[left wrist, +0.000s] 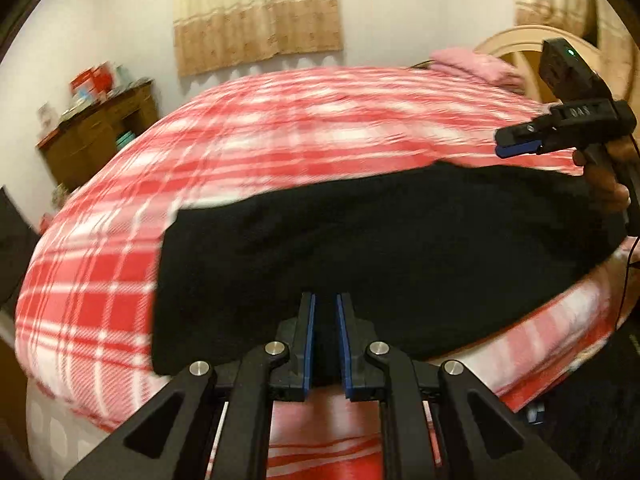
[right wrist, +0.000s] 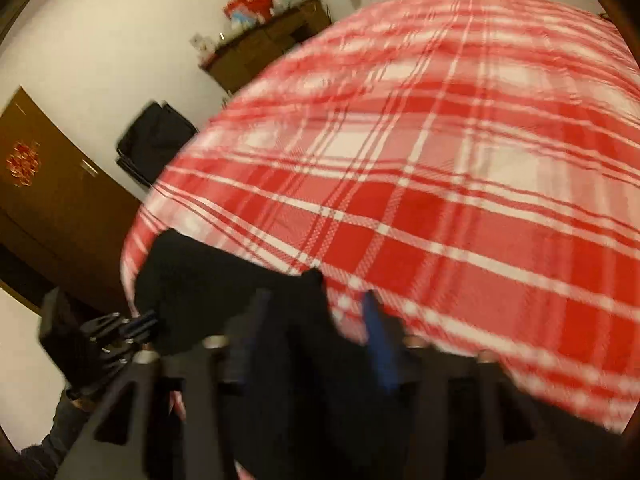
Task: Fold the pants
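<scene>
On the right tool [left wrist: 516,148], "045" reads mirrored; jaws apart over black pants [left wrist: 360,240]; left tool [left wrist: 326,320] clamps pants.

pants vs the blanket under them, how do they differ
The pants are plain black; the blanket is red and white plaid. The pants cover only a strip along the near edge; the blanket spreads far wider on every other side. The pants lie on top; the blanket is underneath. Both are soft cloth, lying mostly flat.
</scene>
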`<state>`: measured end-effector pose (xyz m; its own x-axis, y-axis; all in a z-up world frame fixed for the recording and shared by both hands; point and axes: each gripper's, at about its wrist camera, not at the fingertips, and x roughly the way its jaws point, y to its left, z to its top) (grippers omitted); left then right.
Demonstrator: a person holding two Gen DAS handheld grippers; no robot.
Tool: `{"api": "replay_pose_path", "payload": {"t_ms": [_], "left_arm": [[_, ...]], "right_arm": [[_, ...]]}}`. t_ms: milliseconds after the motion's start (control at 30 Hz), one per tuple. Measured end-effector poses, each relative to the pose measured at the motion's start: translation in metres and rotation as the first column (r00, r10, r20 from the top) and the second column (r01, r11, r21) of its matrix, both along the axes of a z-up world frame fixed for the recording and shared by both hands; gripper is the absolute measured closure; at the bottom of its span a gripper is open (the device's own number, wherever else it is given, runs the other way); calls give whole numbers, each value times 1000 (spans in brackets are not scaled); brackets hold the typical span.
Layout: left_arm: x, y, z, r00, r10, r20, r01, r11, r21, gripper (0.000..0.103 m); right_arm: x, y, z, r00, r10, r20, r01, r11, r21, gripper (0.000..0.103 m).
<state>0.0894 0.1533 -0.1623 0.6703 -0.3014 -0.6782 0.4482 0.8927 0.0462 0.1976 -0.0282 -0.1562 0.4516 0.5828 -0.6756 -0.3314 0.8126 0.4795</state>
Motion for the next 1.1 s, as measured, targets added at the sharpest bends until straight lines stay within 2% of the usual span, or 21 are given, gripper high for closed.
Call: {"api": "replay_pose_path", "payload": {"t_ms": [100,200,233,267,300,333,367,533,667,767,833,933,967,1000,1033,1100], "left_arm": [[-5,-29,6,997,-77,-1,77,997,-5,92],[-8,-65,7,986,-163,-27,162,987,-18,90],[-9,-79,7,982,-188,-31,188,982,-14,87],[-11,-91,8,978,-205,-30,205,979,-9,70],[-14,-107,10,973,-230,-22,229,973,-9,49],[-16,-118,12,968,-249,-5,249,968,-14,41],[-21,-130,15,962,-272,12,273,962,-19,35],[-38,-204,29,901,-432,47,434,900,-38,35],[-50,-254,24,852,-524,8,523,850,-62,35],[-51,-276,17,835,-550,-17,548,834,-60,35],[-47,-288,12,831,-555,-34,552,831,-66,35],[-42,-301,8,828,-558,-54,554,829,-71,37],[-42,-305,7,827,-559,-59,555,829,-69,44],[-41,-307,4,825,-561,-72,558,828,-63,57],[-39,-312,1,826,-557,-85,555,830,-50,62],[-36,-317,-5,828,-550,-105,551,834,-23,75]], "right_arm": [[-41,-40,18,998,-35,55,37,999,-30,48],[-86,-95,28,986,-145,85,154,982,-109,47],[-104,-121,31,974,-206,95,218,967,-132,45],[-114,-135,34,964,-246,103,259,956,-139,43],[-132,-160,39,946,-305,112,319,938,-137,42],[-147,-180,43,926,-357,120,371,919,-130,42],[-169,-206,50,894,-427,137,443,889,-119,42],[-238,-283,78,759,-620,200,643,761,-85,42],[-261,-321,88,668,-698,257,739,664,-118,42],[-264,-349,85,630,-732,259,775,614,-149,42],[-263,-362,80,630,-739,240,776,610,-161,42],[-251,-375,71,670,-718,190,743,644,-184,42],[-244,-377,68,691,-702,175,723,661,-201,42],[-247,-379,64,705,-690,166,709,676,-203,42],[-243,-380,61,733,-665,143,680,707,-197,48],[-242,-382,54,766,-631,124,642,740,-203,73]]}}
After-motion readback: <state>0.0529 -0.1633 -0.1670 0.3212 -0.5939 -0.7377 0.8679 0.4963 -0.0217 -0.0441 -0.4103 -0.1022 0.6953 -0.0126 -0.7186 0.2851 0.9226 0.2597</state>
